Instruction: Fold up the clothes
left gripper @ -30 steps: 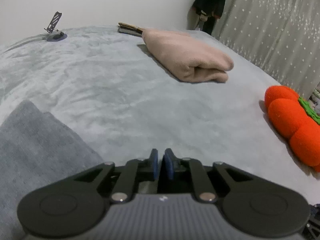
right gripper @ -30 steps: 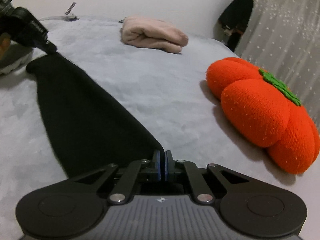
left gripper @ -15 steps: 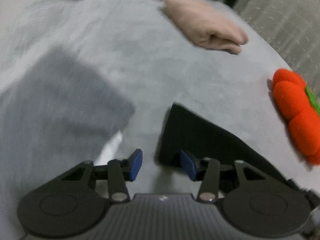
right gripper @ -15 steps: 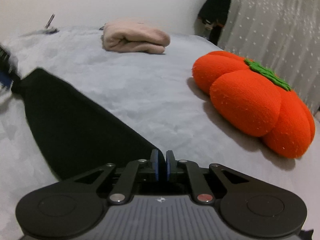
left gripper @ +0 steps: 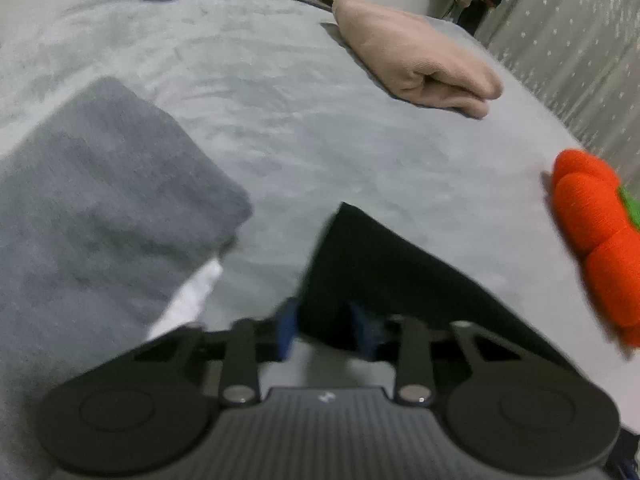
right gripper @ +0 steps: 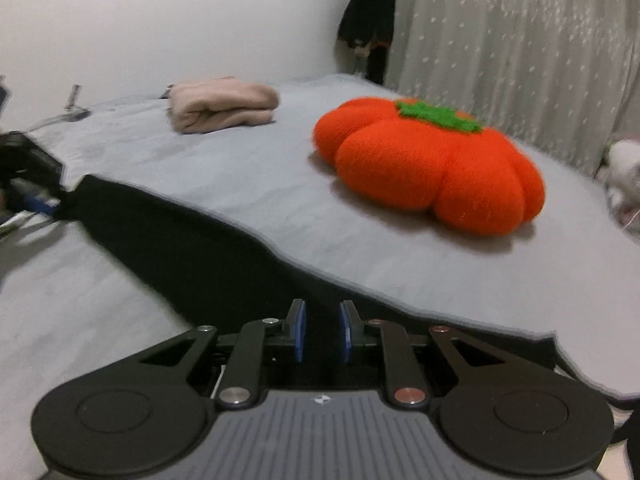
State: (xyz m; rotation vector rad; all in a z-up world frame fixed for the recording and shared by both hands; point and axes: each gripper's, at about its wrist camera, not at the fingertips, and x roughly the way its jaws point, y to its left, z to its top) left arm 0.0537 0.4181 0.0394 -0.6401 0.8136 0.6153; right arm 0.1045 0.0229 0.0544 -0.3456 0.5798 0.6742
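Now the left gripper (left gripper: 326,330) has just been closing onto the black cloth (left gripper: 384,276) on the bed (left gripper: 320,140); the right gripper (right gripper: 322,334), formerly clamped, has just been opening, the cloth loose between its pads; judged, one fold laid.

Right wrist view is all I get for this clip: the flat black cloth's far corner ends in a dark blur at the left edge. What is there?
Observer: The left gripper. In its own view the flat black cloth has a corner between the blue pads. The jaws have just been closing, though blur hides whether they press.
Operator: Anything beside it?
Observer: A folded grey towel lies to its left on the pale grey bed cover.
Operator: Just that?
Observer: A strip of white fabric pokes out from under the towel's near edge.
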